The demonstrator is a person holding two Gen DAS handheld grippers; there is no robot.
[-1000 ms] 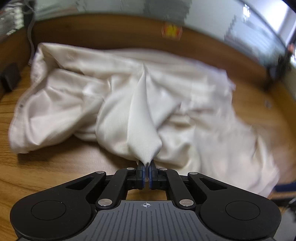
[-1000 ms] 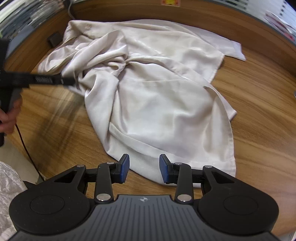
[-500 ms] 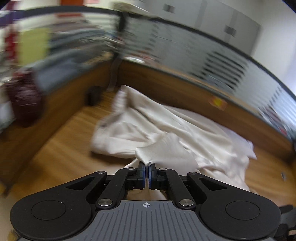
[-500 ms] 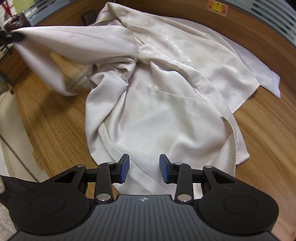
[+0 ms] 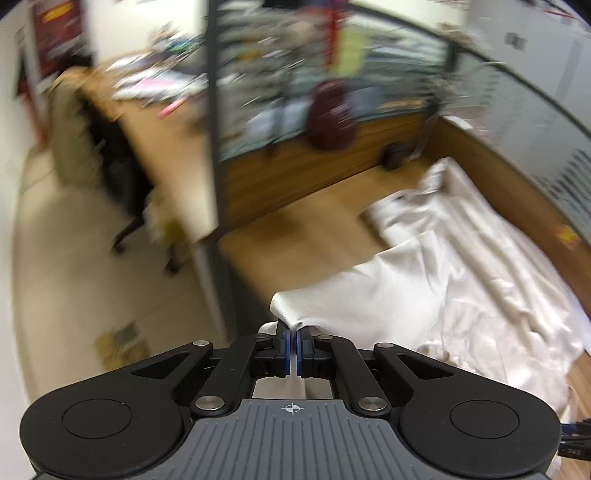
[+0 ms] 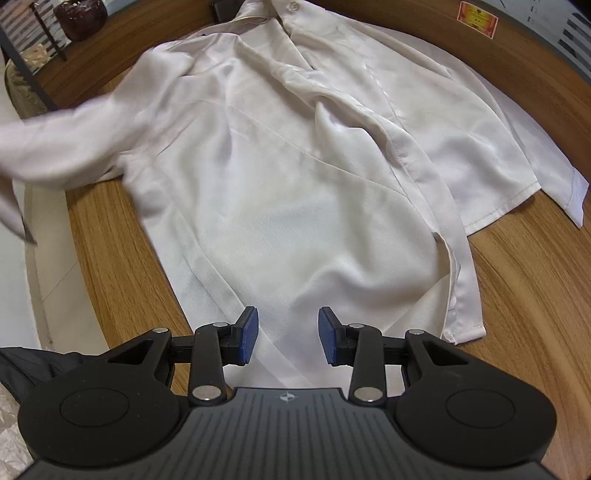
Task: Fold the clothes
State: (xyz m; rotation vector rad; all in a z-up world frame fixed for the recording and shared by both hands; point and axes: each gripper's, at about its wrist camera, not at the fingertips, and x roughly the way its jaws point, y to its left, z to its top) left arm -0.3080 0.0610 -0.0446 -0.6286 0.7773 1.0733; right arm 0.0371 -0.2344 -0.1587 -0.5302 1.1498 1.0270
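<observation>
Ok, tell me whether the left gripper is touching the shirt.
Touching. The left wrist view shows the left gripper with its jaws shut on a fold of the shirt's sleeve.

A red-and-yellow sticker (image 6: pixel 477 18) on the wooden wall is unreadable.

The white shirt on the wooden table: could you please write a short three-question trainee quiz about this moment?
1. True or false: the left gripper is shut on the shirt's sleeve.
2. The right gripper is: A) open above the hem, B) shut on the collar, C) out of view.
3. Fill in: the shirt lies on a ____ table.

Key: 1 true; 2 A; 3 wooden.
</observation>
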